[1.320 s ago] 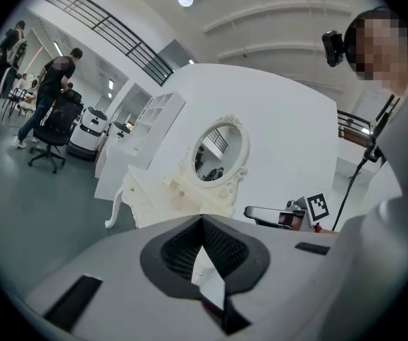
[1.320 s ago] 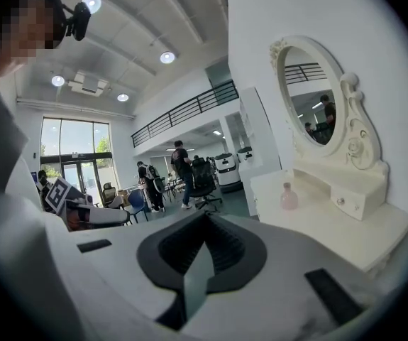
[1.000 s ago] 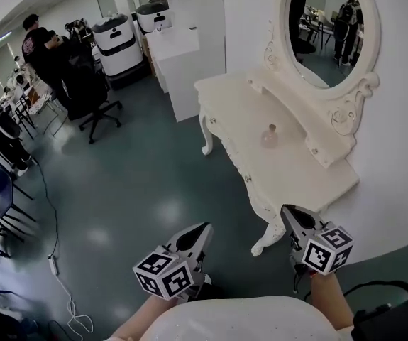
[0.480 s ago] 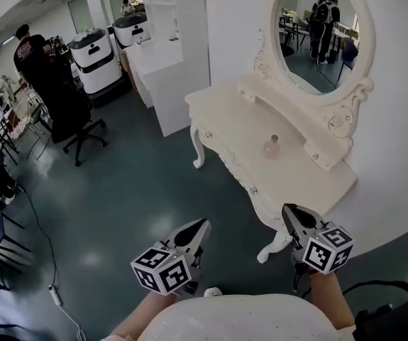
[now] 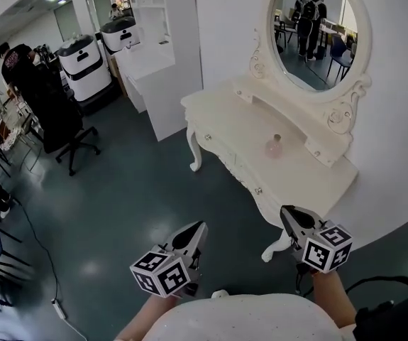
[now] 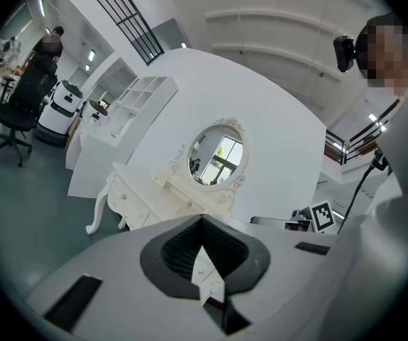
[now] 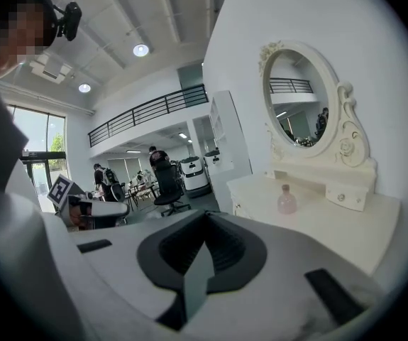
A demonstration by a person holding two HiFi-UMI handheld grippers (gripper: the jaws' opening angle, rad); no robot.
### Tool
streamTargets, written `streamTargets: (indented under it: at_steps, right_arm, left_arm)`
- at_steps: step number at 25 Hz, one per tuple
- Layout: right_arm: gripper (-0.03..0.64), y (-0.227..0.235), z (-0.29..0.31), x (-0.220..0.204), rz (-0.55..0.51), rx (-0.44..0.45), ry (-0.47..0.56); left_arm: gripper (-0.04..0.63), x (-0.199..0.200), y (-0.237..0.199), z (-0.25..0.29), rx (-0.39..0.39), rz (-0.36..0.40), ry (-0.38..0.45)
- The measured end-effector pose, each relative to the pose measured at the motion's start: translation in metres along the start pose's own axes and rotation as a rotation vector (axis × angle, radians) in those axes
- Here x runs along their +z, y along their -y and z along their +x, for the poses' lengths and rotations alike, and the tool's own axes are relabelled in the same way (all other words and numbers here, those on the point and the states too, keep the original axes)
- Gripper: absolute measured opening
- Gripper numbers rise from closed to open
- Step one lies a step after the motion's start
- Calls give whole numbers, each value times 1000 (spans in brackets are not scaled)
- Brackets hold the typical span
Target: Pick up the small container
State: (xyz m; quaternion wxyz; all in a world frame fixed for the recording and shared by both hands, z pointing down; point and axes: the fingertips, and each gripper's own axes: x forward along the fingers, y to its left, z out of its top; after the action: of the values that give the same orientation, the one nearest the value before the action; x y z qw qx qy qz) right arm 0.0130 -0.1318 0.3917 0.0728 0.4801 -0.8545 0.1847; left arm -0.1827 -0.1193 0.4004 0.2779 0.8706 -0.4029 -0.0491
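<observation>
small container [image 5: 274, 146] tiny, apparently pink, details unclear

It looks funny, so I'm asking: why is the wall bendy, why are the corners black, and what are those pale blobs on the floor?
Head view: the wide lens bows the white wall into a curve; the pale blobs on the green floor are probably ceiling-light glare. Both gripper views: fisheye, a round image with black corners. Right gripper view: the pink bottle looks sharp.
</observation>
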Motion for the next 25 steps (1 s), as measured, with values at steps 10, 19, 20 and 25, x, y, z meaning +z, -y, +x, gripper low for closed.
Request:
streamTargets:
  at_steps: [10, 19, 20, 25]
  right_arm:
    - [0, -24, 18, -4, -37, 10, -45]
    - [2, -25, 14, -10, -52, -5, -72]
    - [2, -24, 13, -10, -54, -6, -75]
    - [2, -11, 13, -8, -49, -18, -75]
  left_arm:
    - [2, 5, -18, -16, 11, -25, 12]
    - [2, -4, -19, -16, 8, -57, 6]
    - [2, -4, -17, -14, 4, -55, 3]
    - [2, 2, -8, -2, -19, -27, -4]
